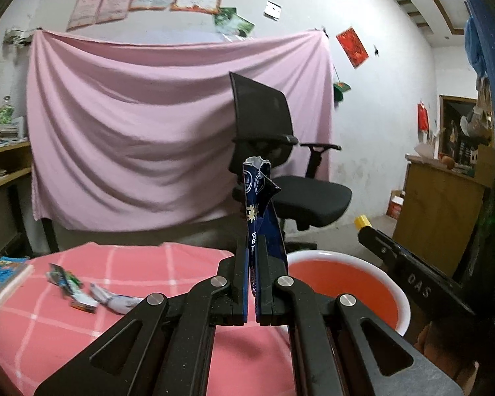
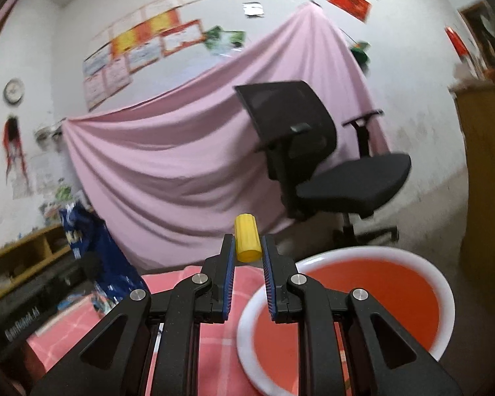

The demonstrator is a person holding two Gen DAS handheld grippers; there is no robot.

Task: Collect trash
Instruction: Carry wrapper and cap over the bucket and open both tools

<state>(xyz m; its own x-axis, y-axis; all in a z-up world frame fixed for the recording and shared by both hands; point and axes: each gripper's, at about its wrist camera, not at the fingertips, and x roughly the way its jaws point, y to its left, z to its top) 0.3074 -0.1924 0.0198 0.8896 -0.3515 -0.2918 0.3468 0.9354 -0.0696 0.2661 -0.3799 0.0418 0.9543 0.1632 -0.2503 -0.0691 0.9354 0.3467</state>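
Currently, the left gripper (image 1: 251, 247) has its fingers (image 1: 239, 274) closed on a dark blue torn wrapper (image 1: 260, 204), which stands upright between the pads and rises above the fingertips with its ragged edge at the top. The right gripper (image 2: 247, 247) has its fingers (image 2: 226, 264) closed to a narrow gap on a small yellow ribbed cap (image 2: 246, 242), clamped between the blue pads near the tips.

A basin (image 1: 400, 293) with a white rim and a red interior sits just right of the left gripper and directly below and right of the right gripper (image 1: 373, 234), which shows in the left wrist view beside the basin, carrying the yellow cap (image 1: 362, 221). In the right wrist view the basin (image 2: 445, 297) lies close beneath the fingers.

The bench (image 1: 132, 264) is covered with a pink checked cloth. Further trash remains on it at the left: a green and blue wrapper (image 1: 64, 279) and, touching or just beside it, a white crumpled wrapper (image 1: 115, 300). A book (image 1: 0, 274) lies at the left edge of the bench.

Behind the bench stand a black office chair (image 1: 274, 138) and a pink sheet (image 1: 132, 125) hung across the wall.
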